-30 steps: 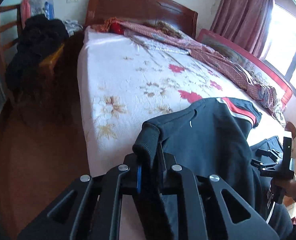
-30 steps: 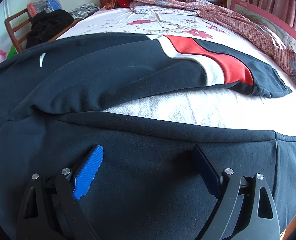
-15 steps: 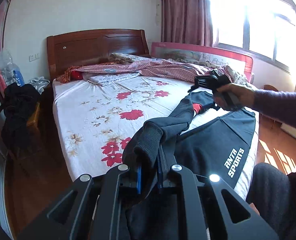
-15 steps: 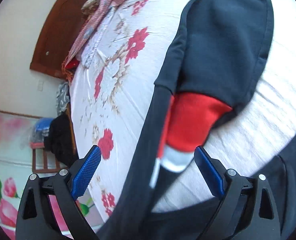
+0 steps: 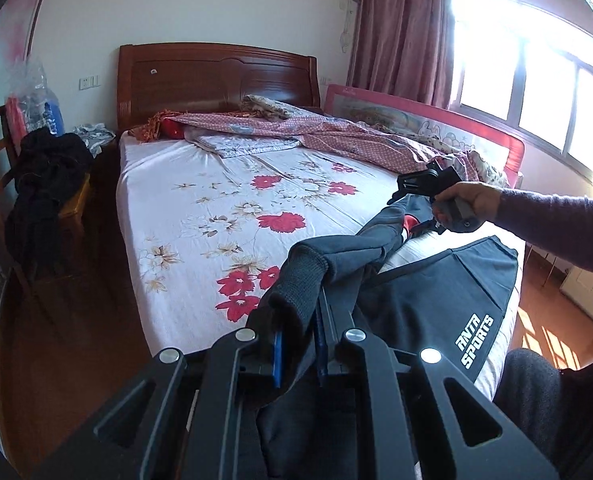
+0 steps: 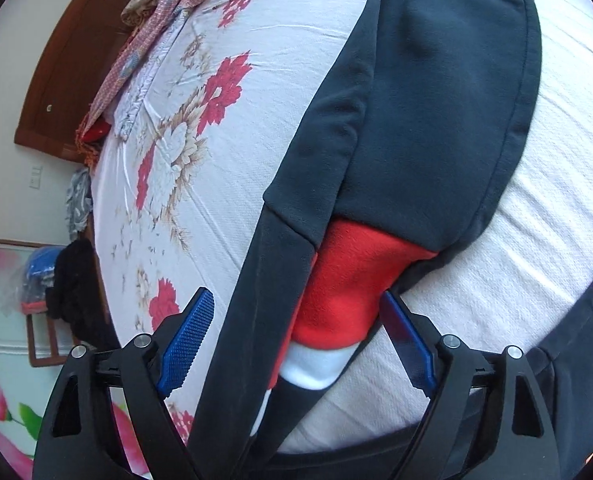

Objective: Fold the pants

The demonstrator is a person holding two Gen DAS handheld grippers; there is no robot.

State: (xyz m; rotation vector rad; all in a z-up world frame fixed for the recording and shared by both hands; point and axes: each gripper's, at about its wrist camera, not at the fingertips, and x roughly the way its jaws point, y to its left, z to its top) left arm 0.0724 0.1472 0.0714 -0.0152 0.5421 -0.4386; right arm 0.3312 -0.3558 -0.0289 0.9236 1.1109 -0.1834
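Dark navy pants (image 5: pixel 436 292) with a red and white panel and an "ANTA SPORTS" print lie on the near right part of the bed (image 5: pixel 200 240). My left gripper (image 5: pixel 299 344) is shut on a ribbed hem of the pants and holds it raised off the sheet. One leg (image 6: pixel 436 100) stretches from there to my right gripper (image 6: pixel 296 304), whose jaws are closing around the leg at its red panel (image 6: pixel 348 280). The left pad (image 6: pixel 188 336) stands clear of the cloth. In the left wrist view a hand holds the right gripper (image 5: pixel 428 184) over that leg.
A pink patterned quilt (image 5: pixel 336 140) and folded bedding lie by the wooden headboard (image 5: pixel 216 76). A red bed rail (image 5: pixel 436 128) runs along the window side. A wooden chair with black clothes (image 5: pixel 44 184) stands left of the bed on the wooden floor (image 5: pixel 68 340).
The left gripper lifted the hem and swung to face the headboard. The right gripper rolled over and moved from the pants' body to the leg with the red panel; its jaws narrowed slightly.
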